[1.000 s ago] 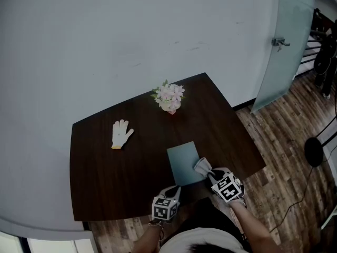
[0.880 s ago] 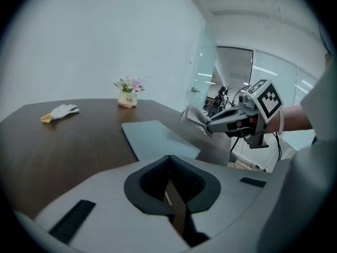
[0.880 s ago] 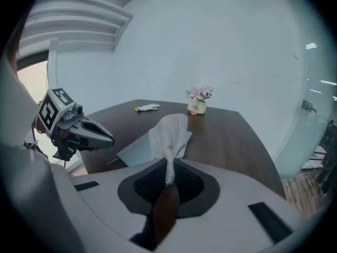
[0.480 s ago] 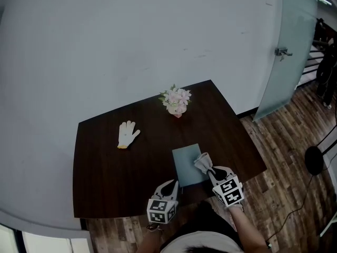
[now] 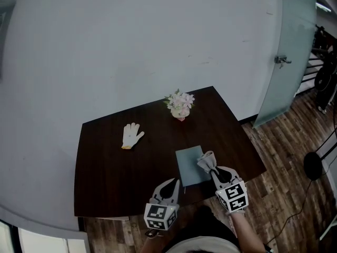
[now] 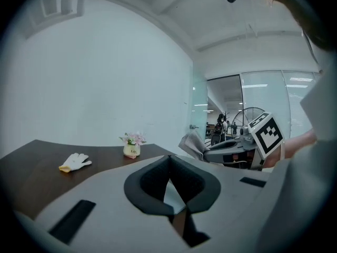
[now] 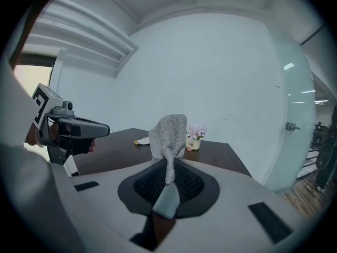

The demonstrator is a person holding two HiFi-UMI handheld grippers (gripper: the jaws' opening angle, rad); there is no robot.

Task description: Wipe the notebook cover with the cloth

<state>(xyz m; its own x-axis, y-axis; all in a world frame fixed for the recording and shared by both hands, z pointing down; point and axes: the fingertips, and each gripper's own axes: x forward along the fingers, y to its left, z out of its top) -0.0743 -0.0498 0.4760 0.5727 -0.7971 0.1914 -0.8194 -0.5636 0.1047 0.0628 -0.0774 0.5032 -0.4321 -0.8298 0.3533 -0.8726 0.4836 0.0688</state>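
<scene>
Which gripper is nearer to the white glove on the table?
Left. The left gripper is at the near edge, somewhat right of the white glove; the right gripper, holding the cloth, is farther right.

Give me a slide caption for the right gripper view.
Right gripper shut on a grey cloth, with a flower pot on the dark table beyond.

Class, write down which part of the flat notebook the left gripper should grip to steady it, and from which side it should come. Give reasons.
Probably the near left corner of the notebook, coming in low from the person's side. It lies flat on the table, so only thin edges offer a hold; that corner is nearest the left gripper and clear of the cloth.
</scene>
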